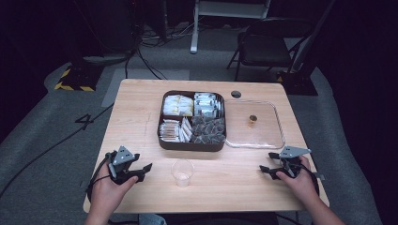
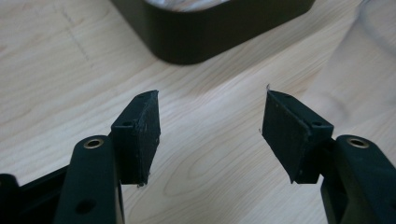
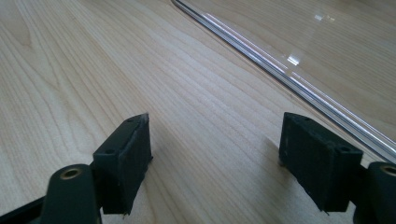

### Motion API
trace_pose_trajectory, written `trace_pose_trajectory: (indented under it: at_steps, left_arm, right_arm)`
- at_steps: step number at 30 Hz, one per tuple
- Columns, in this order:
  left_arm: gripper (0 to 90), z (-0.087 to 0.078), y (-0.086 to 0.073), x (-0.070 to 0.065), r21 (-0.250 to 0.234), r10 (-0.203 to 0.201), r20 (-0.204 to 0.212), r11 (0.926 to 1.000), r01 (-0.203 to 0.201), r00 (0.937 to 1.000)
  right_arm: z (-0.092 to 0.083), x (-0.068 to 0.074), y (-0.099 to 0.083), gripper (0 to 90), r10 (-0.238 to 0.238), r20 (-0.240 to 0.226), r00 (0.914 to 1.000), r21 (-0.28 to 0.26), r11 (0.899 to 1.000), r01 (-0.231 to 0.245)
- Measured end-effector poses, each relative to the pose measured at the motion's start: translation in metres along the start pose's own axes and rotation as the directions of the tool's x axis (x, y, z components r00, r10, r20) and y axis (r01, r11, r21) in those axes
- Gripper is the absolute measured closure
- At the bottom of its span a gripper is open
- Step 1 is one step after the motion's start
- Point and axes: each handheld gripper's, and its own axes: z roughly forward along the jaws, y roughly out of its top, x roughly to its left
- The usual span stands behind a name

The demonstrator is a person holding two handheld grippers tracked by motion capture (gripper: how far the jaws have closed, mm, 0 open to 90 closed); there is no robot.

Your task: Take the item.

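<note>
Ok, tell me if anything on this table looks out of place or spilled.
Nothing stands out. The brown compartment box sits square, its packets sorted into sections. Its clear lid lies flat beside it, to the right. The small clear cup stands upright and looks empty. Both the left hand-held gripper and the right hand-held gripper are open.

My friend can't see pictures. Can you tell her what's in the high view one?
A person's hands rest on a wooden table, each holding an open black gripper: left gripper, right gripper. Between them stands a clear plastic cup; behind it sits a dark box of packets, its clear lid lying alongside.
</note>
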Motion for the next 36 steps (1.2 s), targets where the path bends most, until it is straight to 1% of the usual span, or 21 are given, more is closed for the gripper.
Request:
trace_pose_trajectory:
  at_steps: [4, 5, 8, 12, 15, 19, 21, 22, 25, 27, 29, 30, 32, 36]
  left_arm:
    - [37.7, -0.007, 0.015, -0.002, -0.013, 0.010, 0.006, 0.9999, -0.010, 0.9999]
    - [37.8, -0.009, 0.018, -0.001, -0.015, 0.012, 0.013, 0.9998, -0.012, 0.9998]
    - [37.5, -0.012, 0.028, 0.000, -0.002, 0.026, 0.032, 0.9996, -0.026, 0.9991]
    - [37.6, -0.018, 0.043, 0.002, -0.003, 0.044, 0.035, 0.9990, -0.044, 0.9984]
    - [37.5, -0.018, 0.054, 0.003, -0.012, 0.059, 0.033, 0.9982, -0.059, 0.9977]
    - [37.3, -0.014, 0.066, 0.006, -0.016, 0.053, 0.023, 0.9985, -0.052, 0.9983]
    - [36.2, -0.012, 0.072, 0.007, -0.021, 0.064, 0.014, 0.9978, -0.064, 0.9979]
    - [35.6, -0.010, 0.076, 0.007, -0.031, 0.062, 0.016, 0.9977, -0.061, 0.9980]
    - [34.1, -0.006, 0.086, 0.010, -0.059, 0.085, 0.012, 0.9947, -0.084, 0.9963]
    - [35.1, -0.001, 0.093, 0.012, -0.060, 0.085, 0.031, 0.9947, -0.083, 0.9959]
    - [37.8, 0.004, 0.100, 0.017, -0.076, 0.080, 0.043, 0.9942, -0.076, 0.9959]
    - [39.5, 0.007, 0.103, 0.019, -0.080, 0.084, 0.044, 0.9936, -0.080, 0.9955]
    - [40.0, 0.012, 0.110, 0.023, -0.094, 0.087, 0.049, 0.9922, -0.082, 0.9950]
    - [41.4, 0.025, 0.122, 0.030, -0.127, 0.067, 0.089, 0.9903, -0.055, 0.9938]
  right_arm:
    - [0.000, 0.000, 0.000, 25.5, 0.000, 0.001, 1.0000, 0.000, 1.000, 0.000]
    - [0.000, 0.000, 0.000, 25.5, 0.000, 0.001, 1.0000, 0.000, 1.000, 0.000]
    - [0.000, 0.000, 0.000, 25.5, 0.000, 0.001, 1.0000, 0.000, 1.000, 0.000]
    - [0.002, 0.000, 0.001, 25.5, 0.004, 0.003, 1.0000, -0.001, 1.000, -0.004]
    - [0.002, 0.000, 0.002, 25.6, 0.003, 0.006, 1.0000, -0.001, 1.000, -0.003]
    - [0.002, 0.000, 0.002, 25.5, 0.003, 0.006, 1.0000, -0.001, 1.000, -0.003]
    - [0.003, 0.000, 0.002, 25.5, 0.007, 0.007, 1.0000, 0.001, 1.000, -0.007]
    - [0.003, 0.000, 0.003, 25.5, 0.009, 0.008, 0.9999, 0.000, 1.000, -0.009]
    - [0.003, 0.000, 0.003, 25.5, 0.010, 0.009, 0.9999, 0.000, 1.000, -0.010]
    - [0.003, 0.000, 0.003, 25.5, 0.010, 0.009, 0.9999, 0.000, 1.000, -0.010]
    - [0.004, 0.000, 0.003, 25.5, 0.010, 0.009, 0.9999, 0.000, 1.000, -0.010]
    - [0.004, 0.000, 0.003, 25.5, 0.010, 0.009, 0.9999, 0.000, 1.000, -0.010]
    - [0.004, 0.000, 0.003, 25.5, 0.009, 0.011, 0.9999, 0.000, 1.000, -0.009]
    - [0.004, 0.000, 0.003, 25.5, 0.009, 0.011, 0.9999, 0.001, 1.000, -0.009]
